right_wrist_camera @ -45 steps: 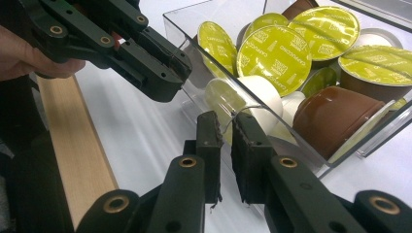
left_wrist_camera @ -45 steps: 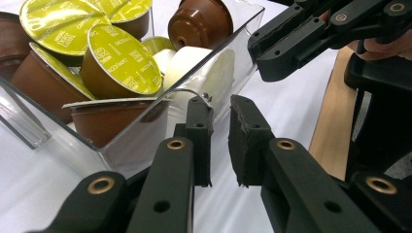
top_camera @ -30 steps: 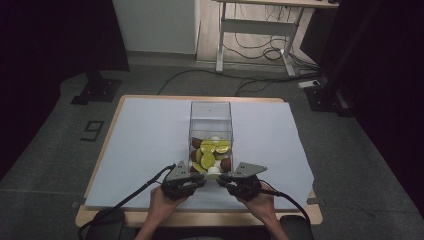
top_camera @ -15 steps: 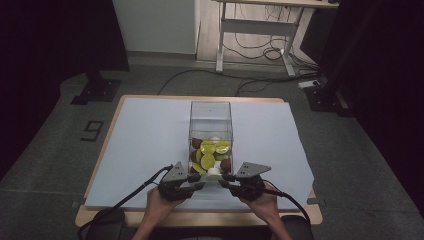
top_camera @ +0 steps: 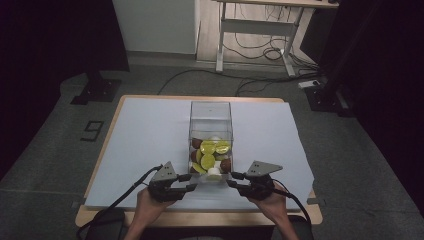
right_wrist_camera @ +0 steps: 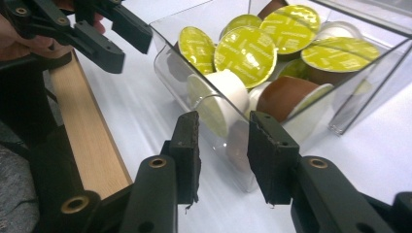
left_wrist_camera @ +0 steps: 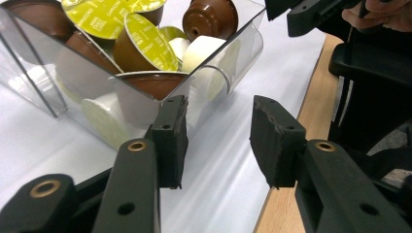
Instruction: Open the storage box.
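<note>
High view: a clear plastic box (top_camera: pixel 210 131) of coffee capsules (top_camera: pixel 208 153) stands at the middle of the paper-covered tabletop (top_camera: pixel 140 135), its near end toward the person. Left tongs (top_camera: pixel 192 182) sit just beside the box's near left corner, right tongs (top_camera: pixel 231 179) just beside its near right corner. Both pairs have just been opening; their jaws stand apart with nothing gripped. Right gripper view: the box's rounded corner (right_wrist_camera: pixel 221 121) lies just beyond the parted pads (right_wrist_camera: pixel 189 145). Yellow-green lids face up among brown and white capsules.
</note>
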The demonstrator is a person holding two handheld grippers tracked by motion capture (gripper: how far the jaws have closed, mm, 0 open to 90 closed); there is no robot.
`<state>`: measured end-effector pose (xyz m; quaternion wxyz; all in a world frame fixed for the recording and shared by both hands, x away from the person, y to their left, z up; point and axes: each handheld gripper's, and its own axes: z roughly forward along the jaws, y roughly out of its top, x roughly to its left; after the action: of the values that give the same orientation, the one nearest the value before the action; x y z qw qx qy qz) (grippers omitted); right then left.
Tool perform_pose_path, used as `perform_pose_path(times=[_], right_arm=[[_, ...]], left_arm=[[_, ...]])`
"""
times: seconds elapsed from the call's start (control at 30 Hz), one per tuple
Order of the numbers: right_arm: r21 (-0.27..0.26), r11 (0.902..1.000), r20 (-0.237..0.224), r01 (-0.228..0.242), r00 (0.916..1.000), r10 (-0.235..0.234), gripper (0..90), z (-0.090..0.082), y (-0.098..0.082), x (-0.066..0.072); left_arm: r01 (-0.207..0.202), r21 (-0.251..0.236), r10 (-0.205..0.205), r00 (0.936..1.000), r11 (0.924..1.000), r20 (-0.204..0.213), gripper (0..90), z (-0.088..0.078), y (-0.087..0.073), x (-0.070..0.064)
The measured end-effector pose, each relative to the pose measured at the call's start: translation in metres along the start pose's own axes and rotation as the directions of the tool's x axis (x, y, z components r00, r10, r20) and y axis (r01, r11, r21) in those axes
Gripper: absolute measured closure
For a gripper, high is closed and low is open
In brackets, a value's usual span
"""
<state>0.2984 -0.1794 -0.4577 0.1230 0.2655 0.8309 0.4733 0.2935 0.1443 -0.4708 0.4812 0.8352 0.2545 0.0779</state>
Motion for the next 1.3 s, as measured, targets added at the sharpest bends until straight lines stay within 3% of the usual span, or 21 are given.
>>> perform_pose_path(times=[0.27, 0.43, 0.77, 0.97, 1.3], right_arm=[[0.013, 0.9999, 0.031, -0.008, 0.9995, 0.008, 57.3, -0.008, -0.001, -0.008], [0.019, 0.9994, 0.056, -0.03, 0.998, 0.029, 52.4, -0.011, -0.003, -0.018], [0.018, 0.995, 0.134, -0.098, 0.9864, 0.095, 37.3, -0.022, -0.012, -0.046], [0.042, 0.9932, 0.222, -0.109, 0.9702, 0.097, 31.8, -0.023, -0.022, -0.058], [0.1, 0.9803, 0.304, -0.17, 0.9432, 0.133, 27.0, -0.014, -0.038, -0.075]], left_arm=[[0.022, -0.012, -0.022, 0.9994, 0.9997, -0.028, 50.6, -0.013, -0.004, 0.01], [0.036, -0.012, -0.037, 0.9968, 0.9993, -0.071, 45.9, -0.017, -0.007, 0.02], [0.049, 0.005, -0.048, 0.9832, 0.9988, -0.176, 29.8, -0.024, -0.02, 0.043], [0.082, 0.008, -0.079, 0.9765, 0.9966, -0.201, 23.7, -0.028, -0.026, 0.056], [0.133, 0.05, -0.115, 0.9548, 0.9898, -0.274, 15.1, -0.029, -0.038, 0.073]])
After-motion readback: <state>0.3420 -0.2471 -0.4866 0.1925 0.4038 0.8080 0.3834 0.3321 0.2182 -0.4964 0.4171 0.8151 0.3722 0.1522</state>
